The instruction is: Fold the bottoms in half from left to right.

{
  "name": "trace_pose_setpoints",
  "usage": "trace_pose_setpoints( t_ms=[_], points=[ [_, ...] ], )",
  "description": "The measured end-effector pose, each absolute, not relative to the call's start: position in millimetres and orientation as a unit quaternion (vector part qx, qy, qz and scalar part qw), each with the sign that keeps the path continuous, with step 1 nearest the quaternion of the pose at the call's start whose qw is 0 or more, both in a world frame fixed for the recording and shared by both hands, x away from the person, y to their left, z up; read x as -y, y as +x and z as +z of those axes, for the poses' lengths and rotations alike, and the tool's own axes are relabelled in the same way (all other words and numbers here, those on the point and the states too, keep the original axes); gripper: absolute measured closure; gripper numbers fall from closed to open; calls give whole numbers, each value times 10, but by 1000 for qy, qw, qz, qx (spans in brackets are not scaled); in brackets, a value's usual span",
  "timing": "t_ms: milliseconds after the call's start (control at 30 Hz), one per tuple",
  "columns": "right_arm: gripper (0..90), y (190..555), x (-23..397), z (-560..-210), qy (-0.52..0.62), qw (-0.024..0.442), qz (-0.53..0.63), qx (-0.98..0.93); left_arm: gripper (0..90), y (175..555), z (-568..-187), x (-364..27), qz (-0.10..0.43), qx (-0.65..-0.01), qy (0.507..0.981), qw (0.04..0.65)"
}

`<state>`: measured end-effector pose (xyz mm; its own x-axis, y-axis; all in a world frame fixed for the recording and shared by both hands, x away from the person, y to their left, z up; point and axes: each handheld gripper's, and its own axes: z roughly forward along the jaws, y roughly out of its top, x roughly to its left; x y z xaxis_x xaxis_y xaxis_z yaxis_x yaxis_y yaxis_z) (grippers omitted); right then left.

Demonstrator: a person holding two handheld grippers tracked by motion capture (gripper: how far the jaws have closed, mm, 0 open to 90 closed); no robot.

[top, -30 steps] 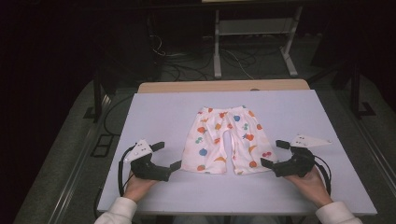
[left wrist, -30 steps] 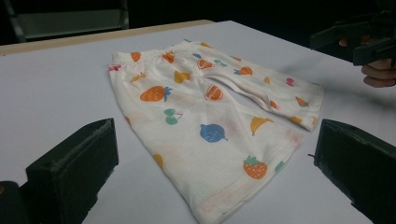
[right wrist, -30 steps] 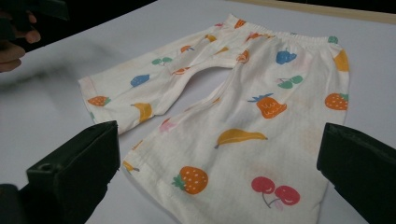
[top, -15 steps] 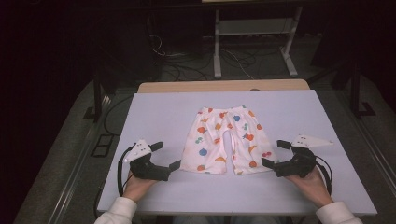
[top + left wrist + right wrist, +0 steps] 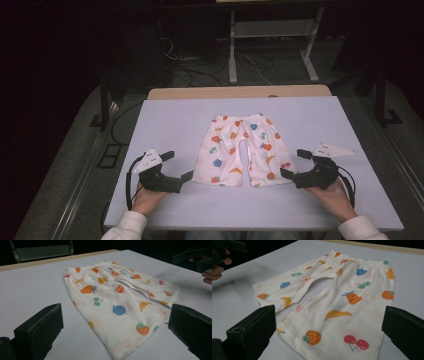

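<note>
On the left, the left hand-held gripper (image 5: 179,166) sits low over the counter (image 5: 320,125), its jaws spread wide and pinching nothing. It points inward at the hem of the nearer trouser leg, and its tips are just beside the cloth without touching it, as far as I can make out from above. In the left gripper view the hem corner lies right between the two black jaws, a strawberry print close to the edge.

In the middle, the small pair of fruit-print trousers (image 5: 241,150) lies flat on the counter, waistband at the far side, both legs pointing toward the person and slightly splayed, with a bare wedge of counter between them. The fabric looks smooth, with no fold made in it yet.

On the right, the right hand-held gripper (image 5: 291,163) mirrors the other: jaws parted, empty, aimed at the hem of the other leg, its tip very near the cloth. In the right gripper view the cherry and strawberry prints near the hem sit between its jaws.

I'd judge this to be the approach before a first grasp, most likely the start of a fold. The next move calls for each gripper to slide one jaw under its hem corner and close on it, both layers together, keeping low so the thin cloth does not bunch or get pushed away.
</note>
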<state>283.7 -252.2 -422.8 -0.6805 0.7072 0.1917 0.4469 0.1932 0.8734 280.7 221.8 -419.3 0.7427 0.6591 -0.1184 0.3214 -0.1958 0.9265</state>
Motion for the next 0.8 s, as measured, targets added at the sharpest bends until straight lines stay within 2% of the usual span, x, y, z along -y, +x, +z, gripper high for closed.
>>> trace_pose_setpoints(
  t_ms=[800],
  points=[
    [0,2982,2274,-3984,351,118,512,-775,0,2810,-4192,-2226,157,-329,753,547]
  ],
)
